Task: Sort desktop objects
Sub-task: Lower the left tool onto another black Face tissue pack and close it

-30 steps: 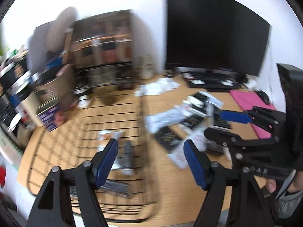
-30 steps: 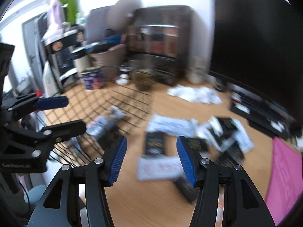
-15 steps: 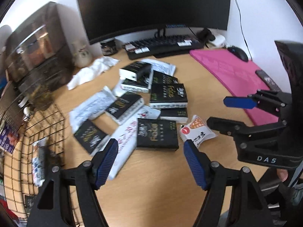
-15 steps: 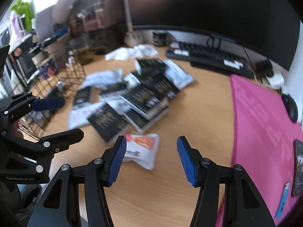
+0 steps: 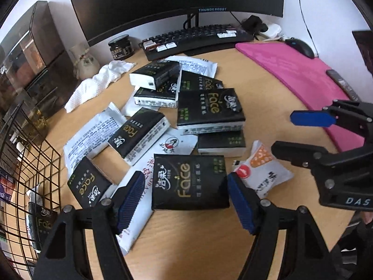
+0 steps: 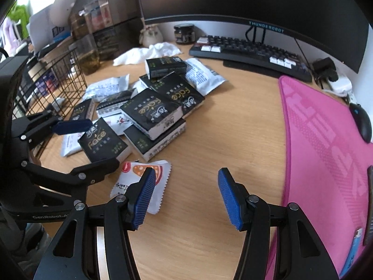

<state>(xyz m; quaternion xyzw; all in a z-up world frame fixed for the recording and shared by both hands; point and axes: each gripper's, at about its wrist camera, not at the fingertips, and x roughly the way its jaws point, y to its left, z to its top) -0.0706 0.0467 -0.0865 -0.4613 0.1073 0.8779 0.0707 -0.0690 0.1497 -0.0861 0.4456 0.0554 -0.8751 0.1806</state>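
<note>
A heap of black "Face" tissue packs and white sachets lies mid-desk. My left gripper (image 5: 186, 199) is open and straddles the nearest black Face pack (image 5: 188, 182), with a gap left at its left pad; in the right wrist view the left gripper (image 6: 87, 145) hangs over that same pack (image 6: 102, 142). Just to the right lies a white and orange snack packet (image 5: 263, 172). My right gripper (image 6: 186, 197) is open over bare wood, its left finger overlapping the snack packet (image 6: 139, 177). In the left wrist view the right gripper (image 5: 302, 135) hovers above the packet's right side.
A black wire basket (image 5: 35, 163) (image 6: 58, 74) with a few packs inside stands at the left. A pink mat (image 5: 291, 74) (image 6: 326, 140), mouse (image 5: 300, 46), keyboard (image 5: 198, 37) and monitor line the right and back. Crumpled white paper (image 5: 100, 81) and a dark jar (image 5: 121, 46) sit behind the heap.
Both grippers swung from the wire basket over to the heap and sank toward the desk. The left one now straddles a black pack. Both stay open.
</note>
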